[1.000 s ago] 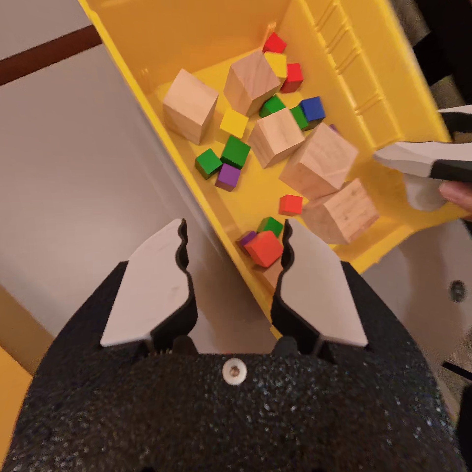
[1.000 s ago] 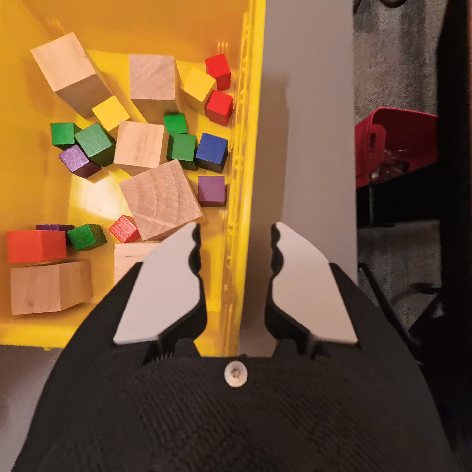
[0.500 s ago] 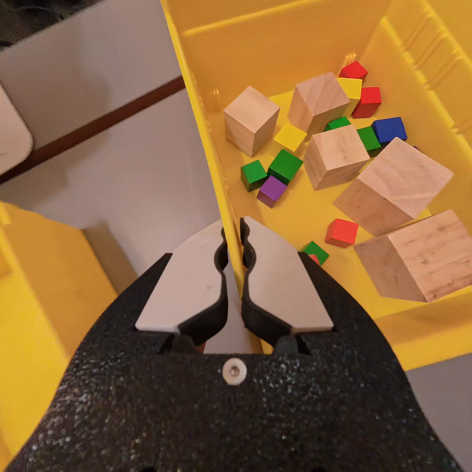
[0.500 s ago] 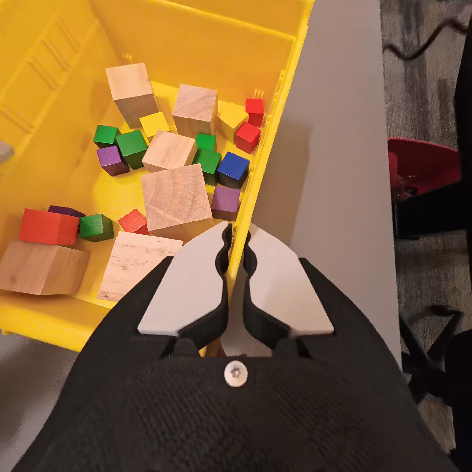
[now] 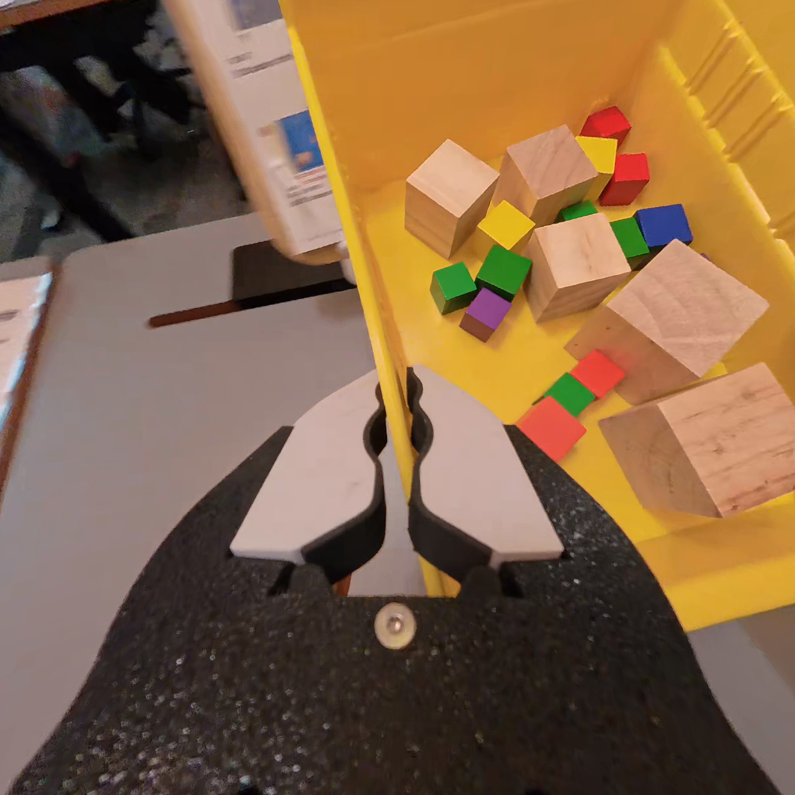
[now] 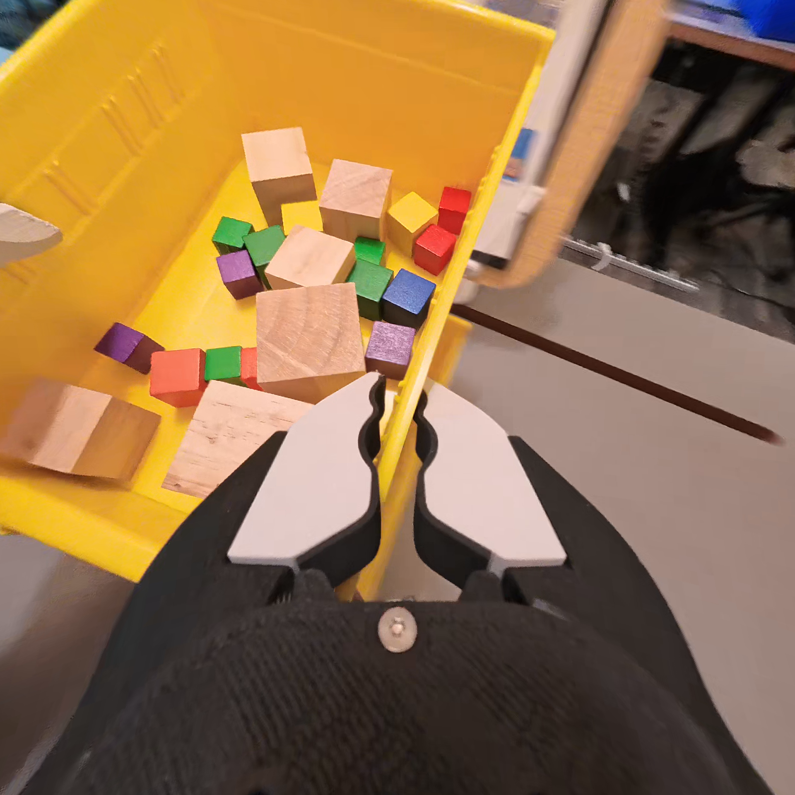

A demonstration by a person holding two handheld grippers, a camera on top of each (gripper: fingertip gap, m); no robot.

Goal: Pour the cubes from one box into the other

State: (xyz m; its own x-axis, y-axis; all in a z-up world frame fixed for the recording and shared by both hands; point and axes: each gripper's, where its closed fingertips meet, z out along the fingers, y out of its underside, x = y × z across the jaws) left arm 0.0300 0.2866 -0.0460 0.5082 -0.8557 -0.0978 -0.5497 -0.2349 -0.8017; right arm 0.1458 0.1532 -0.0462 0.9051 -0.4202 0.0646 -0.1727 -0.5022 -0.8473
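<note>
Board (image 6: 572,142) (blurred) beside yellow box (image 6: 434,107)

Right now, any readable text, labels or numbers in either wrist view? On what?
Nothing is legible.
Printed sheets on the white panel behind the yellow box: motion-blurred, unreadable.
Paper at the left edge: blurred, unreadable.
Cubes, yellow box, left tool, right tool: no markings visible.

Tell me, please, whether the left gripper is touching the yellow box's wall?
Touching: the left wrist view shows the left gripper shut on the yellow box, both fingers pressed against its wall.
</note>
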